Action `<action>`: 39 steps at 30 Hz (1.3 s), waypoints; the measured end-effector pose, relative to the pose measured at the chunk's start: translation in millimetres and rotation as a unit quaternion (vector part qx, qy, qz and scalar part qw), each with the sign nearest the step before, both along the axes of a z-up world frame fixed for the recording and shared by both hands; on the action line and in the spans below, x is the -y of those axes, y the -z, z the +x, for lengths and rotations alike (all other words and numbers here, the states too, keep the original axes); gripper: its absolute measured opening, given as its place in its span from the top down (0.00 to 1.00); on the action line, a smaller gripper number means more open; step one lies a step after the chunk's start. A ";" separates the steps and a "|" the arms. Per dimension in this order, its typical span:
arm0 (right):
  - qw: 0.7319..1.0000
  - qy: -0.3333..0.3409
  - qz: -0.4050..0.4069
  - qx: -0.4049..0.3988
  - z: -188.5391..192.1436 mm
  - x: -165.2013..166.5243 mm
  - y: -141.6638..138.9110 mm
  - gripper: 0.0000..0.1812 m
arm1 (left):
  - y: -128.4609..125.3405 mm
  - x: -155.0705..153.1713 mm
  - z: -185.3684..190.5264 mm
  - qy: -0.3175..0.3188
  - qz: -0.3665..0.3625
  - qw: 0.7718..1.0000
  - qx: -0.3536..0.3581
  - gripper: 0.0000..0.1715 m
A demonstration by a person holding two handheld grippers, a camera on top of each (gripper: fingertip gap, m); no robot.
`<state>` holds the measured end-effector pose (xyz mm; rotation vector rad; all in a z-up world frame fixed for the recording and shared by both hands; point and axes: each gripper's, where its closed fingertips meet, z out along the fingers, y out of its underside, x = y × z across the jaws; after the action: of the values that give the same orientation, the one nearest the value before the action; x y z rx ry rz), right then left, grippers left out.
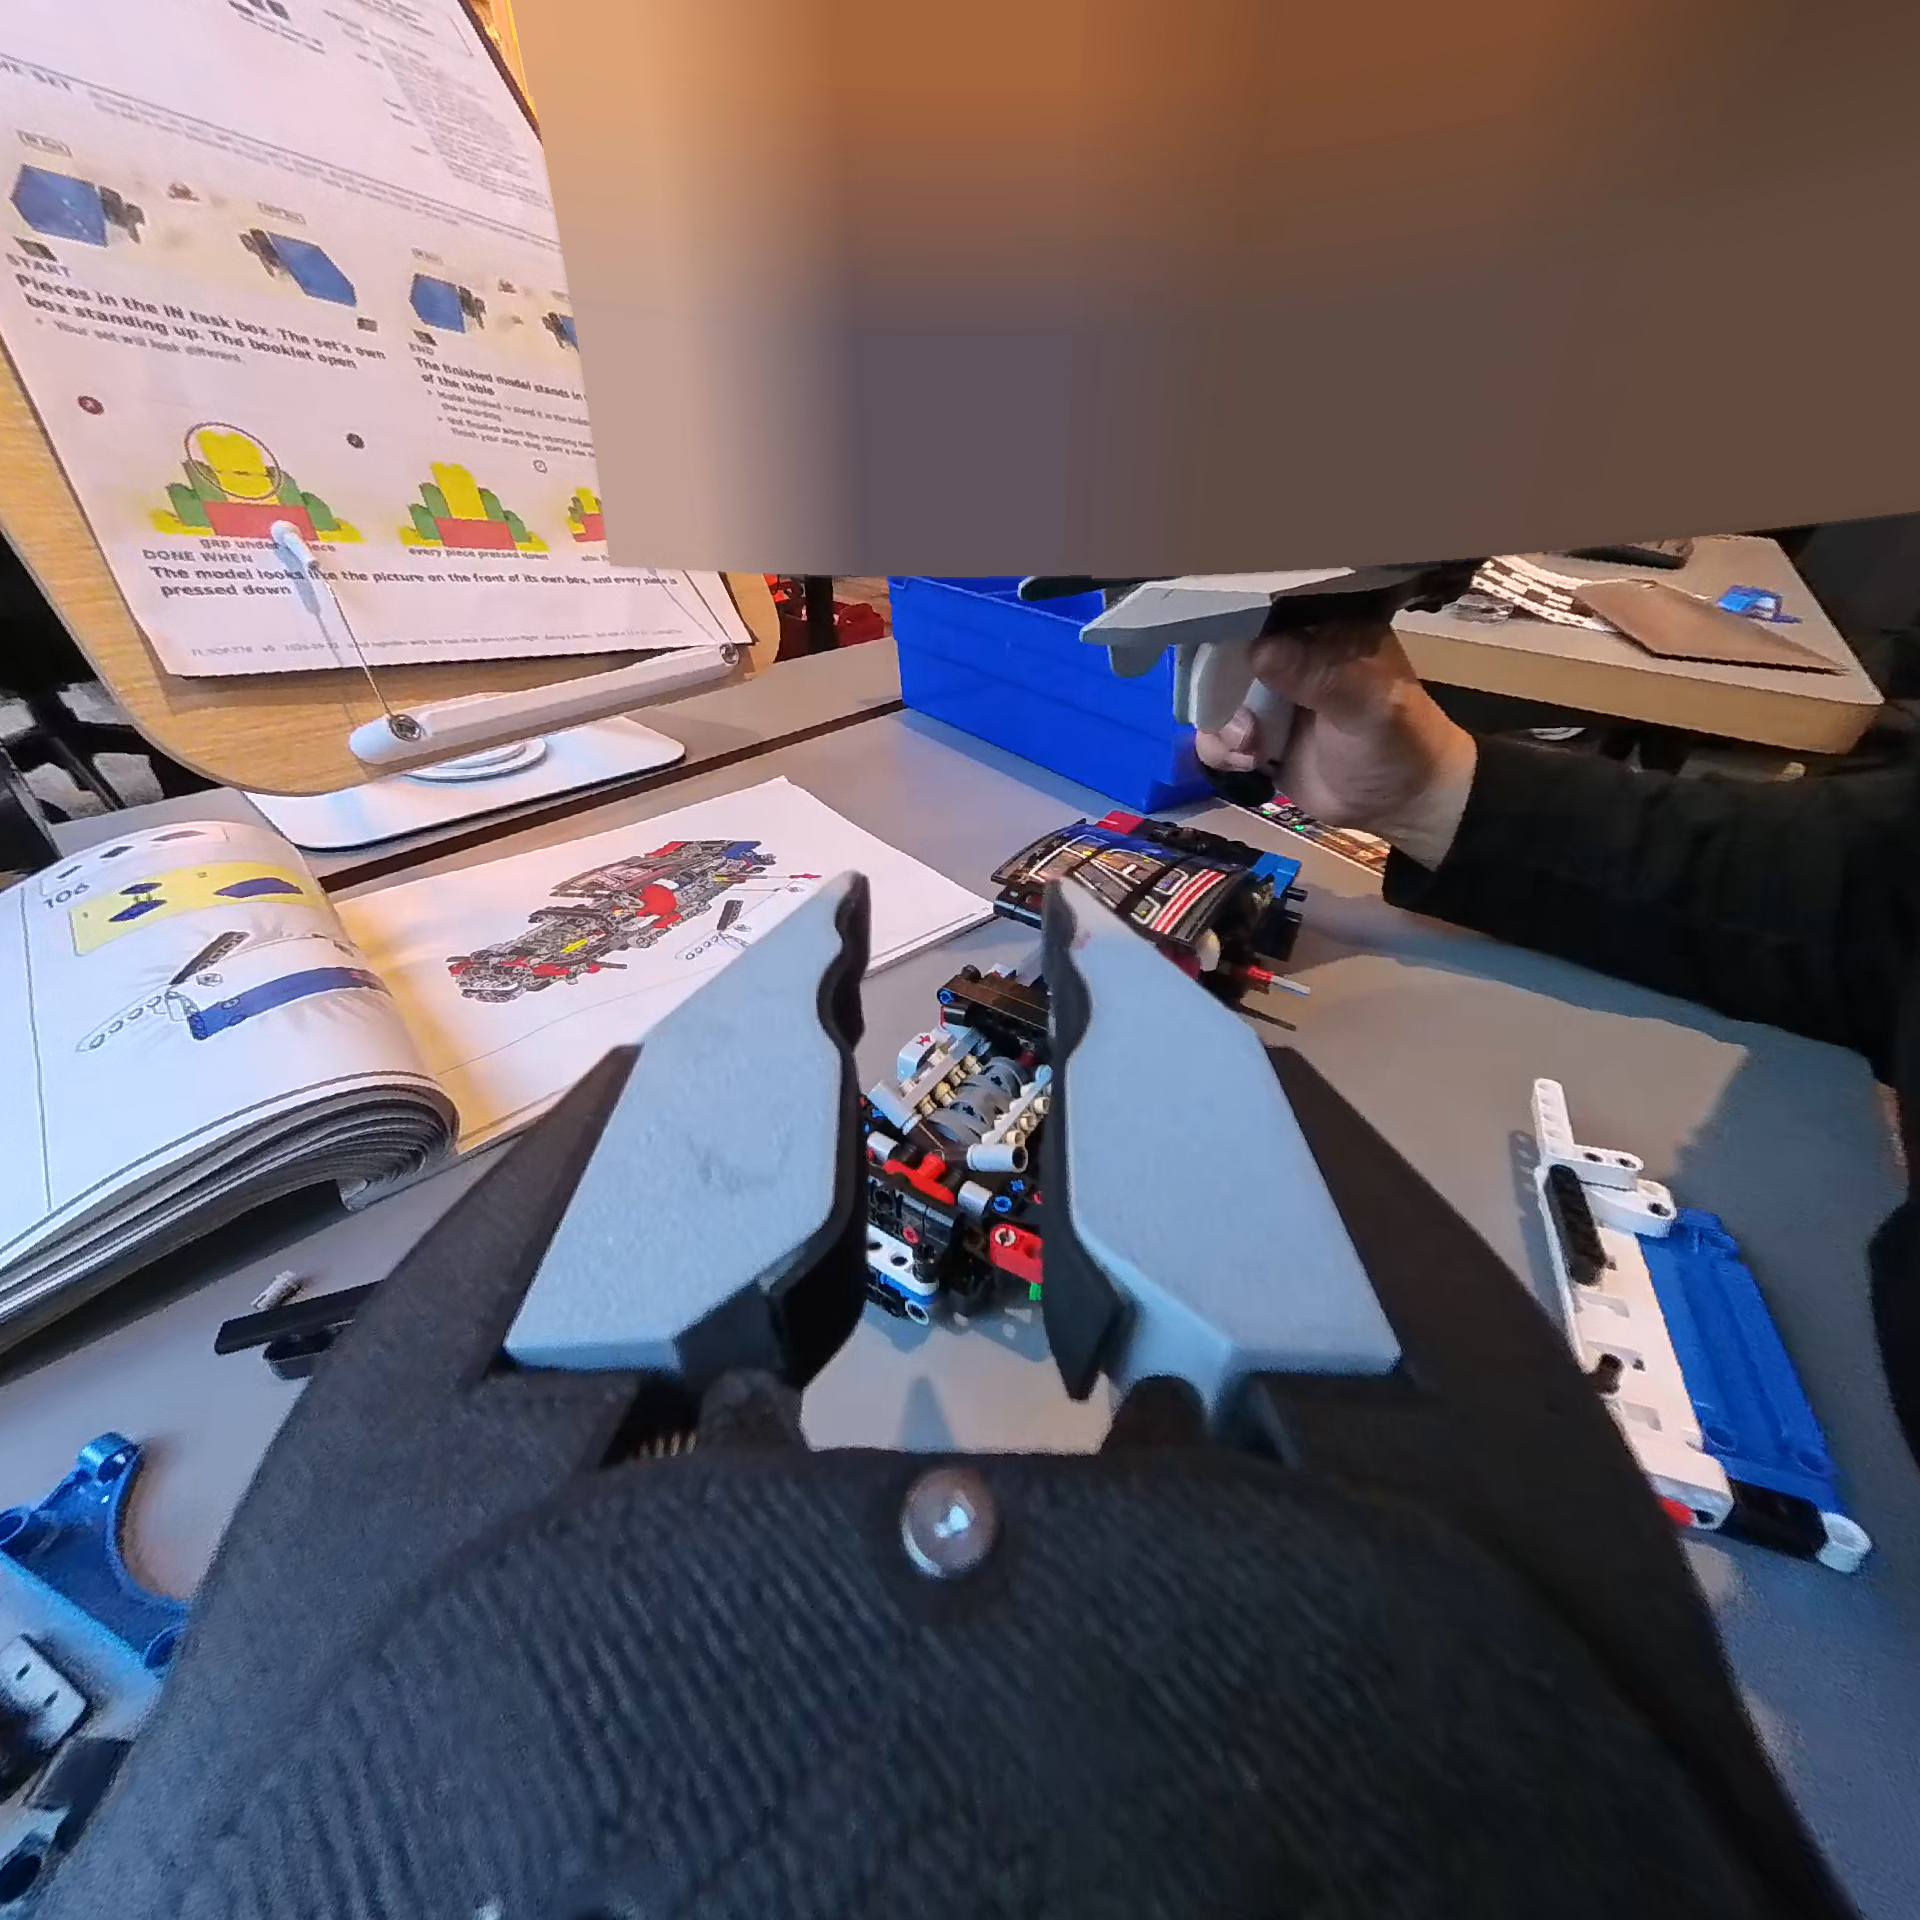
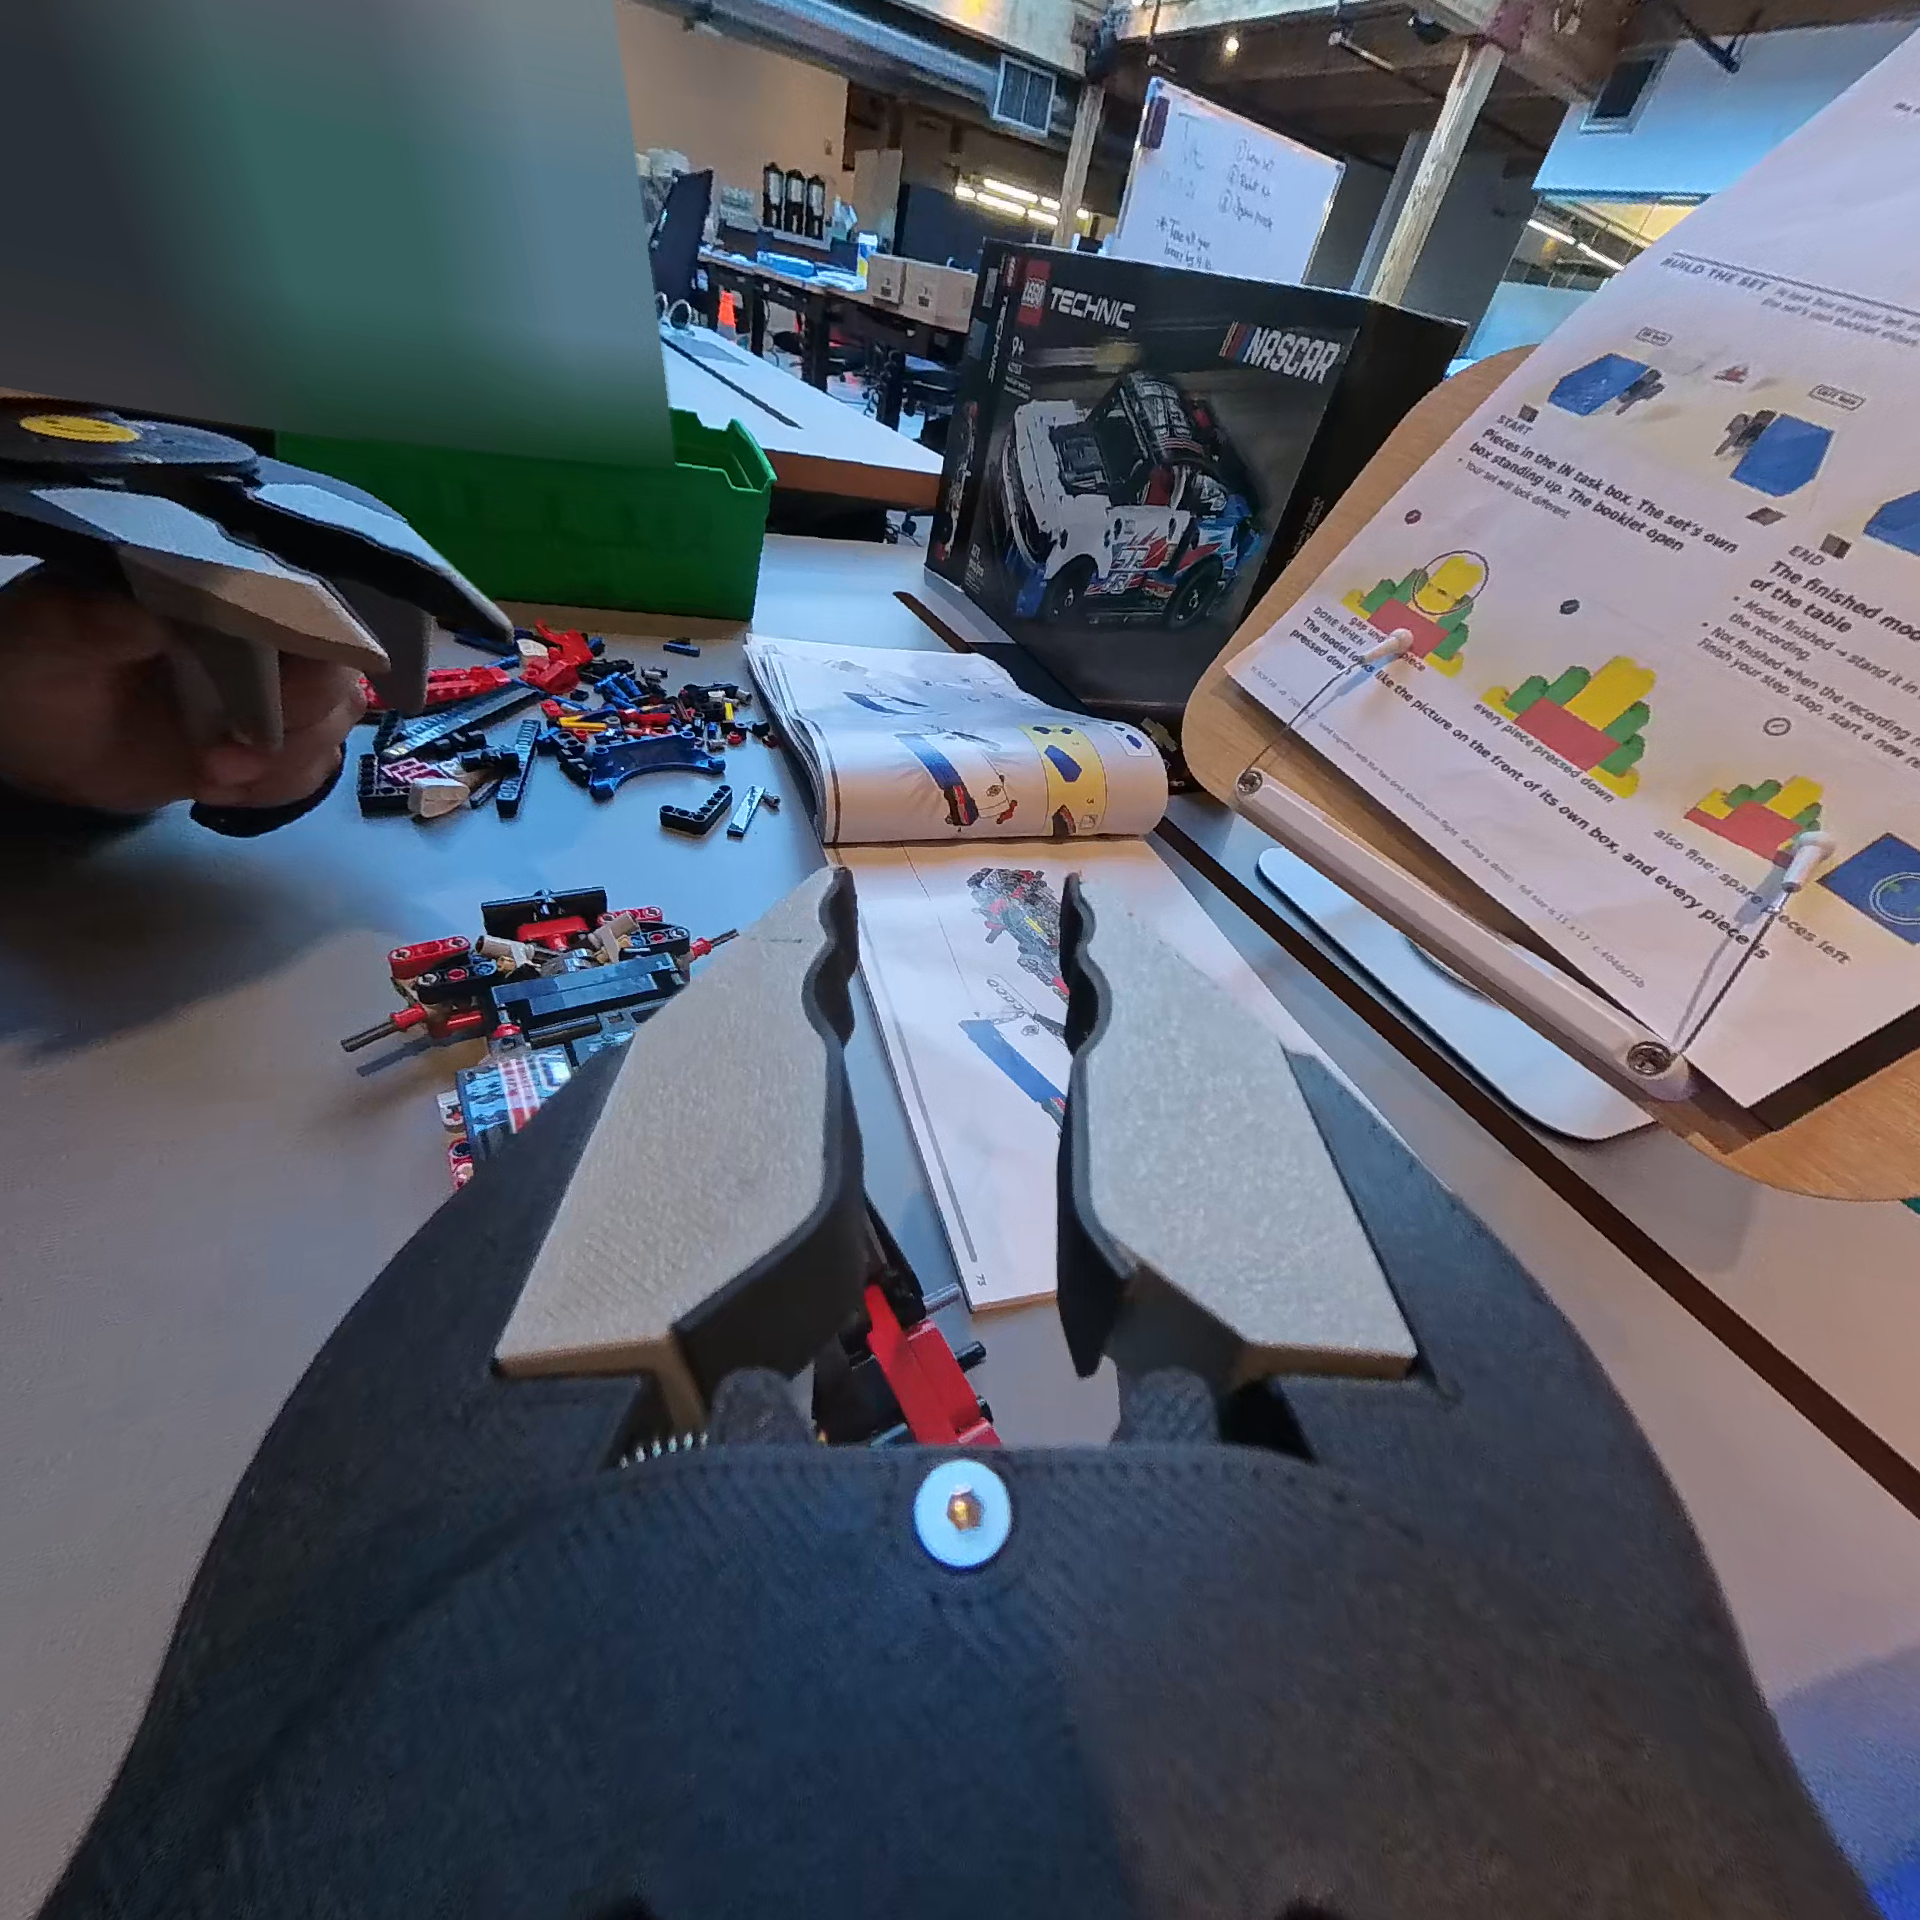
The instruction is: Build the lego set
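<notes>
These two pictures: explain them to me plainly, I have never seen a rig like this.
No robot here: a person holds a pair of hand-held tongs in each hand, each with a camera looking along its fingers. The left view shows the left tongs open over a half-built car chassis on the grey table. The right view shows the right tongs open above the open instruction booklet. Loose pieces, the set's box and a green bin sit beyond. Nothing is visibly gripped.

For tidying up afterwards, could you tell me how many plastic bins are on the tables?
2: a blue bin behind the car's roof section, and a green bin beyond the loose parts pile. Others may be hidden behind the blurred patches.
</notes>
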<state>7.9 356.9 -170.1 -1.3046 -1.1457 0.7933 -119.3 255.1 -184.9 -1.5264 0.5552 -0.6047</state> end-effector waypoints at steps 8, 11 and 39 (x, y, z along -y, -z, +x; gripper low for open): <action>1.000 0.007 -0.010 0.003 3.4 -6.2 4.1 0.82 | 2.6 -1.8 1.3 0.005 -0.010 1.000 0.013 0.83; 1.000 0.007 -0.009 0.004 3.7 -6.0 3.7 0.82 | 3.6 -1.7 2.6 0.005 -0.010 1.000 0.007 0.83; 1.000 0.011 -0.001 0.013 1.0 -6.8 7.8 0.82 | 5.4 -0.6 5.3 0.015 -0.018 1.000 0.010 0.83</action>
<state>8.9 363.7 -177.8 -1.3302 -1.1489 0.7627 -114.0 255.7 -190.3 -1.5471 0.5562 -0.6560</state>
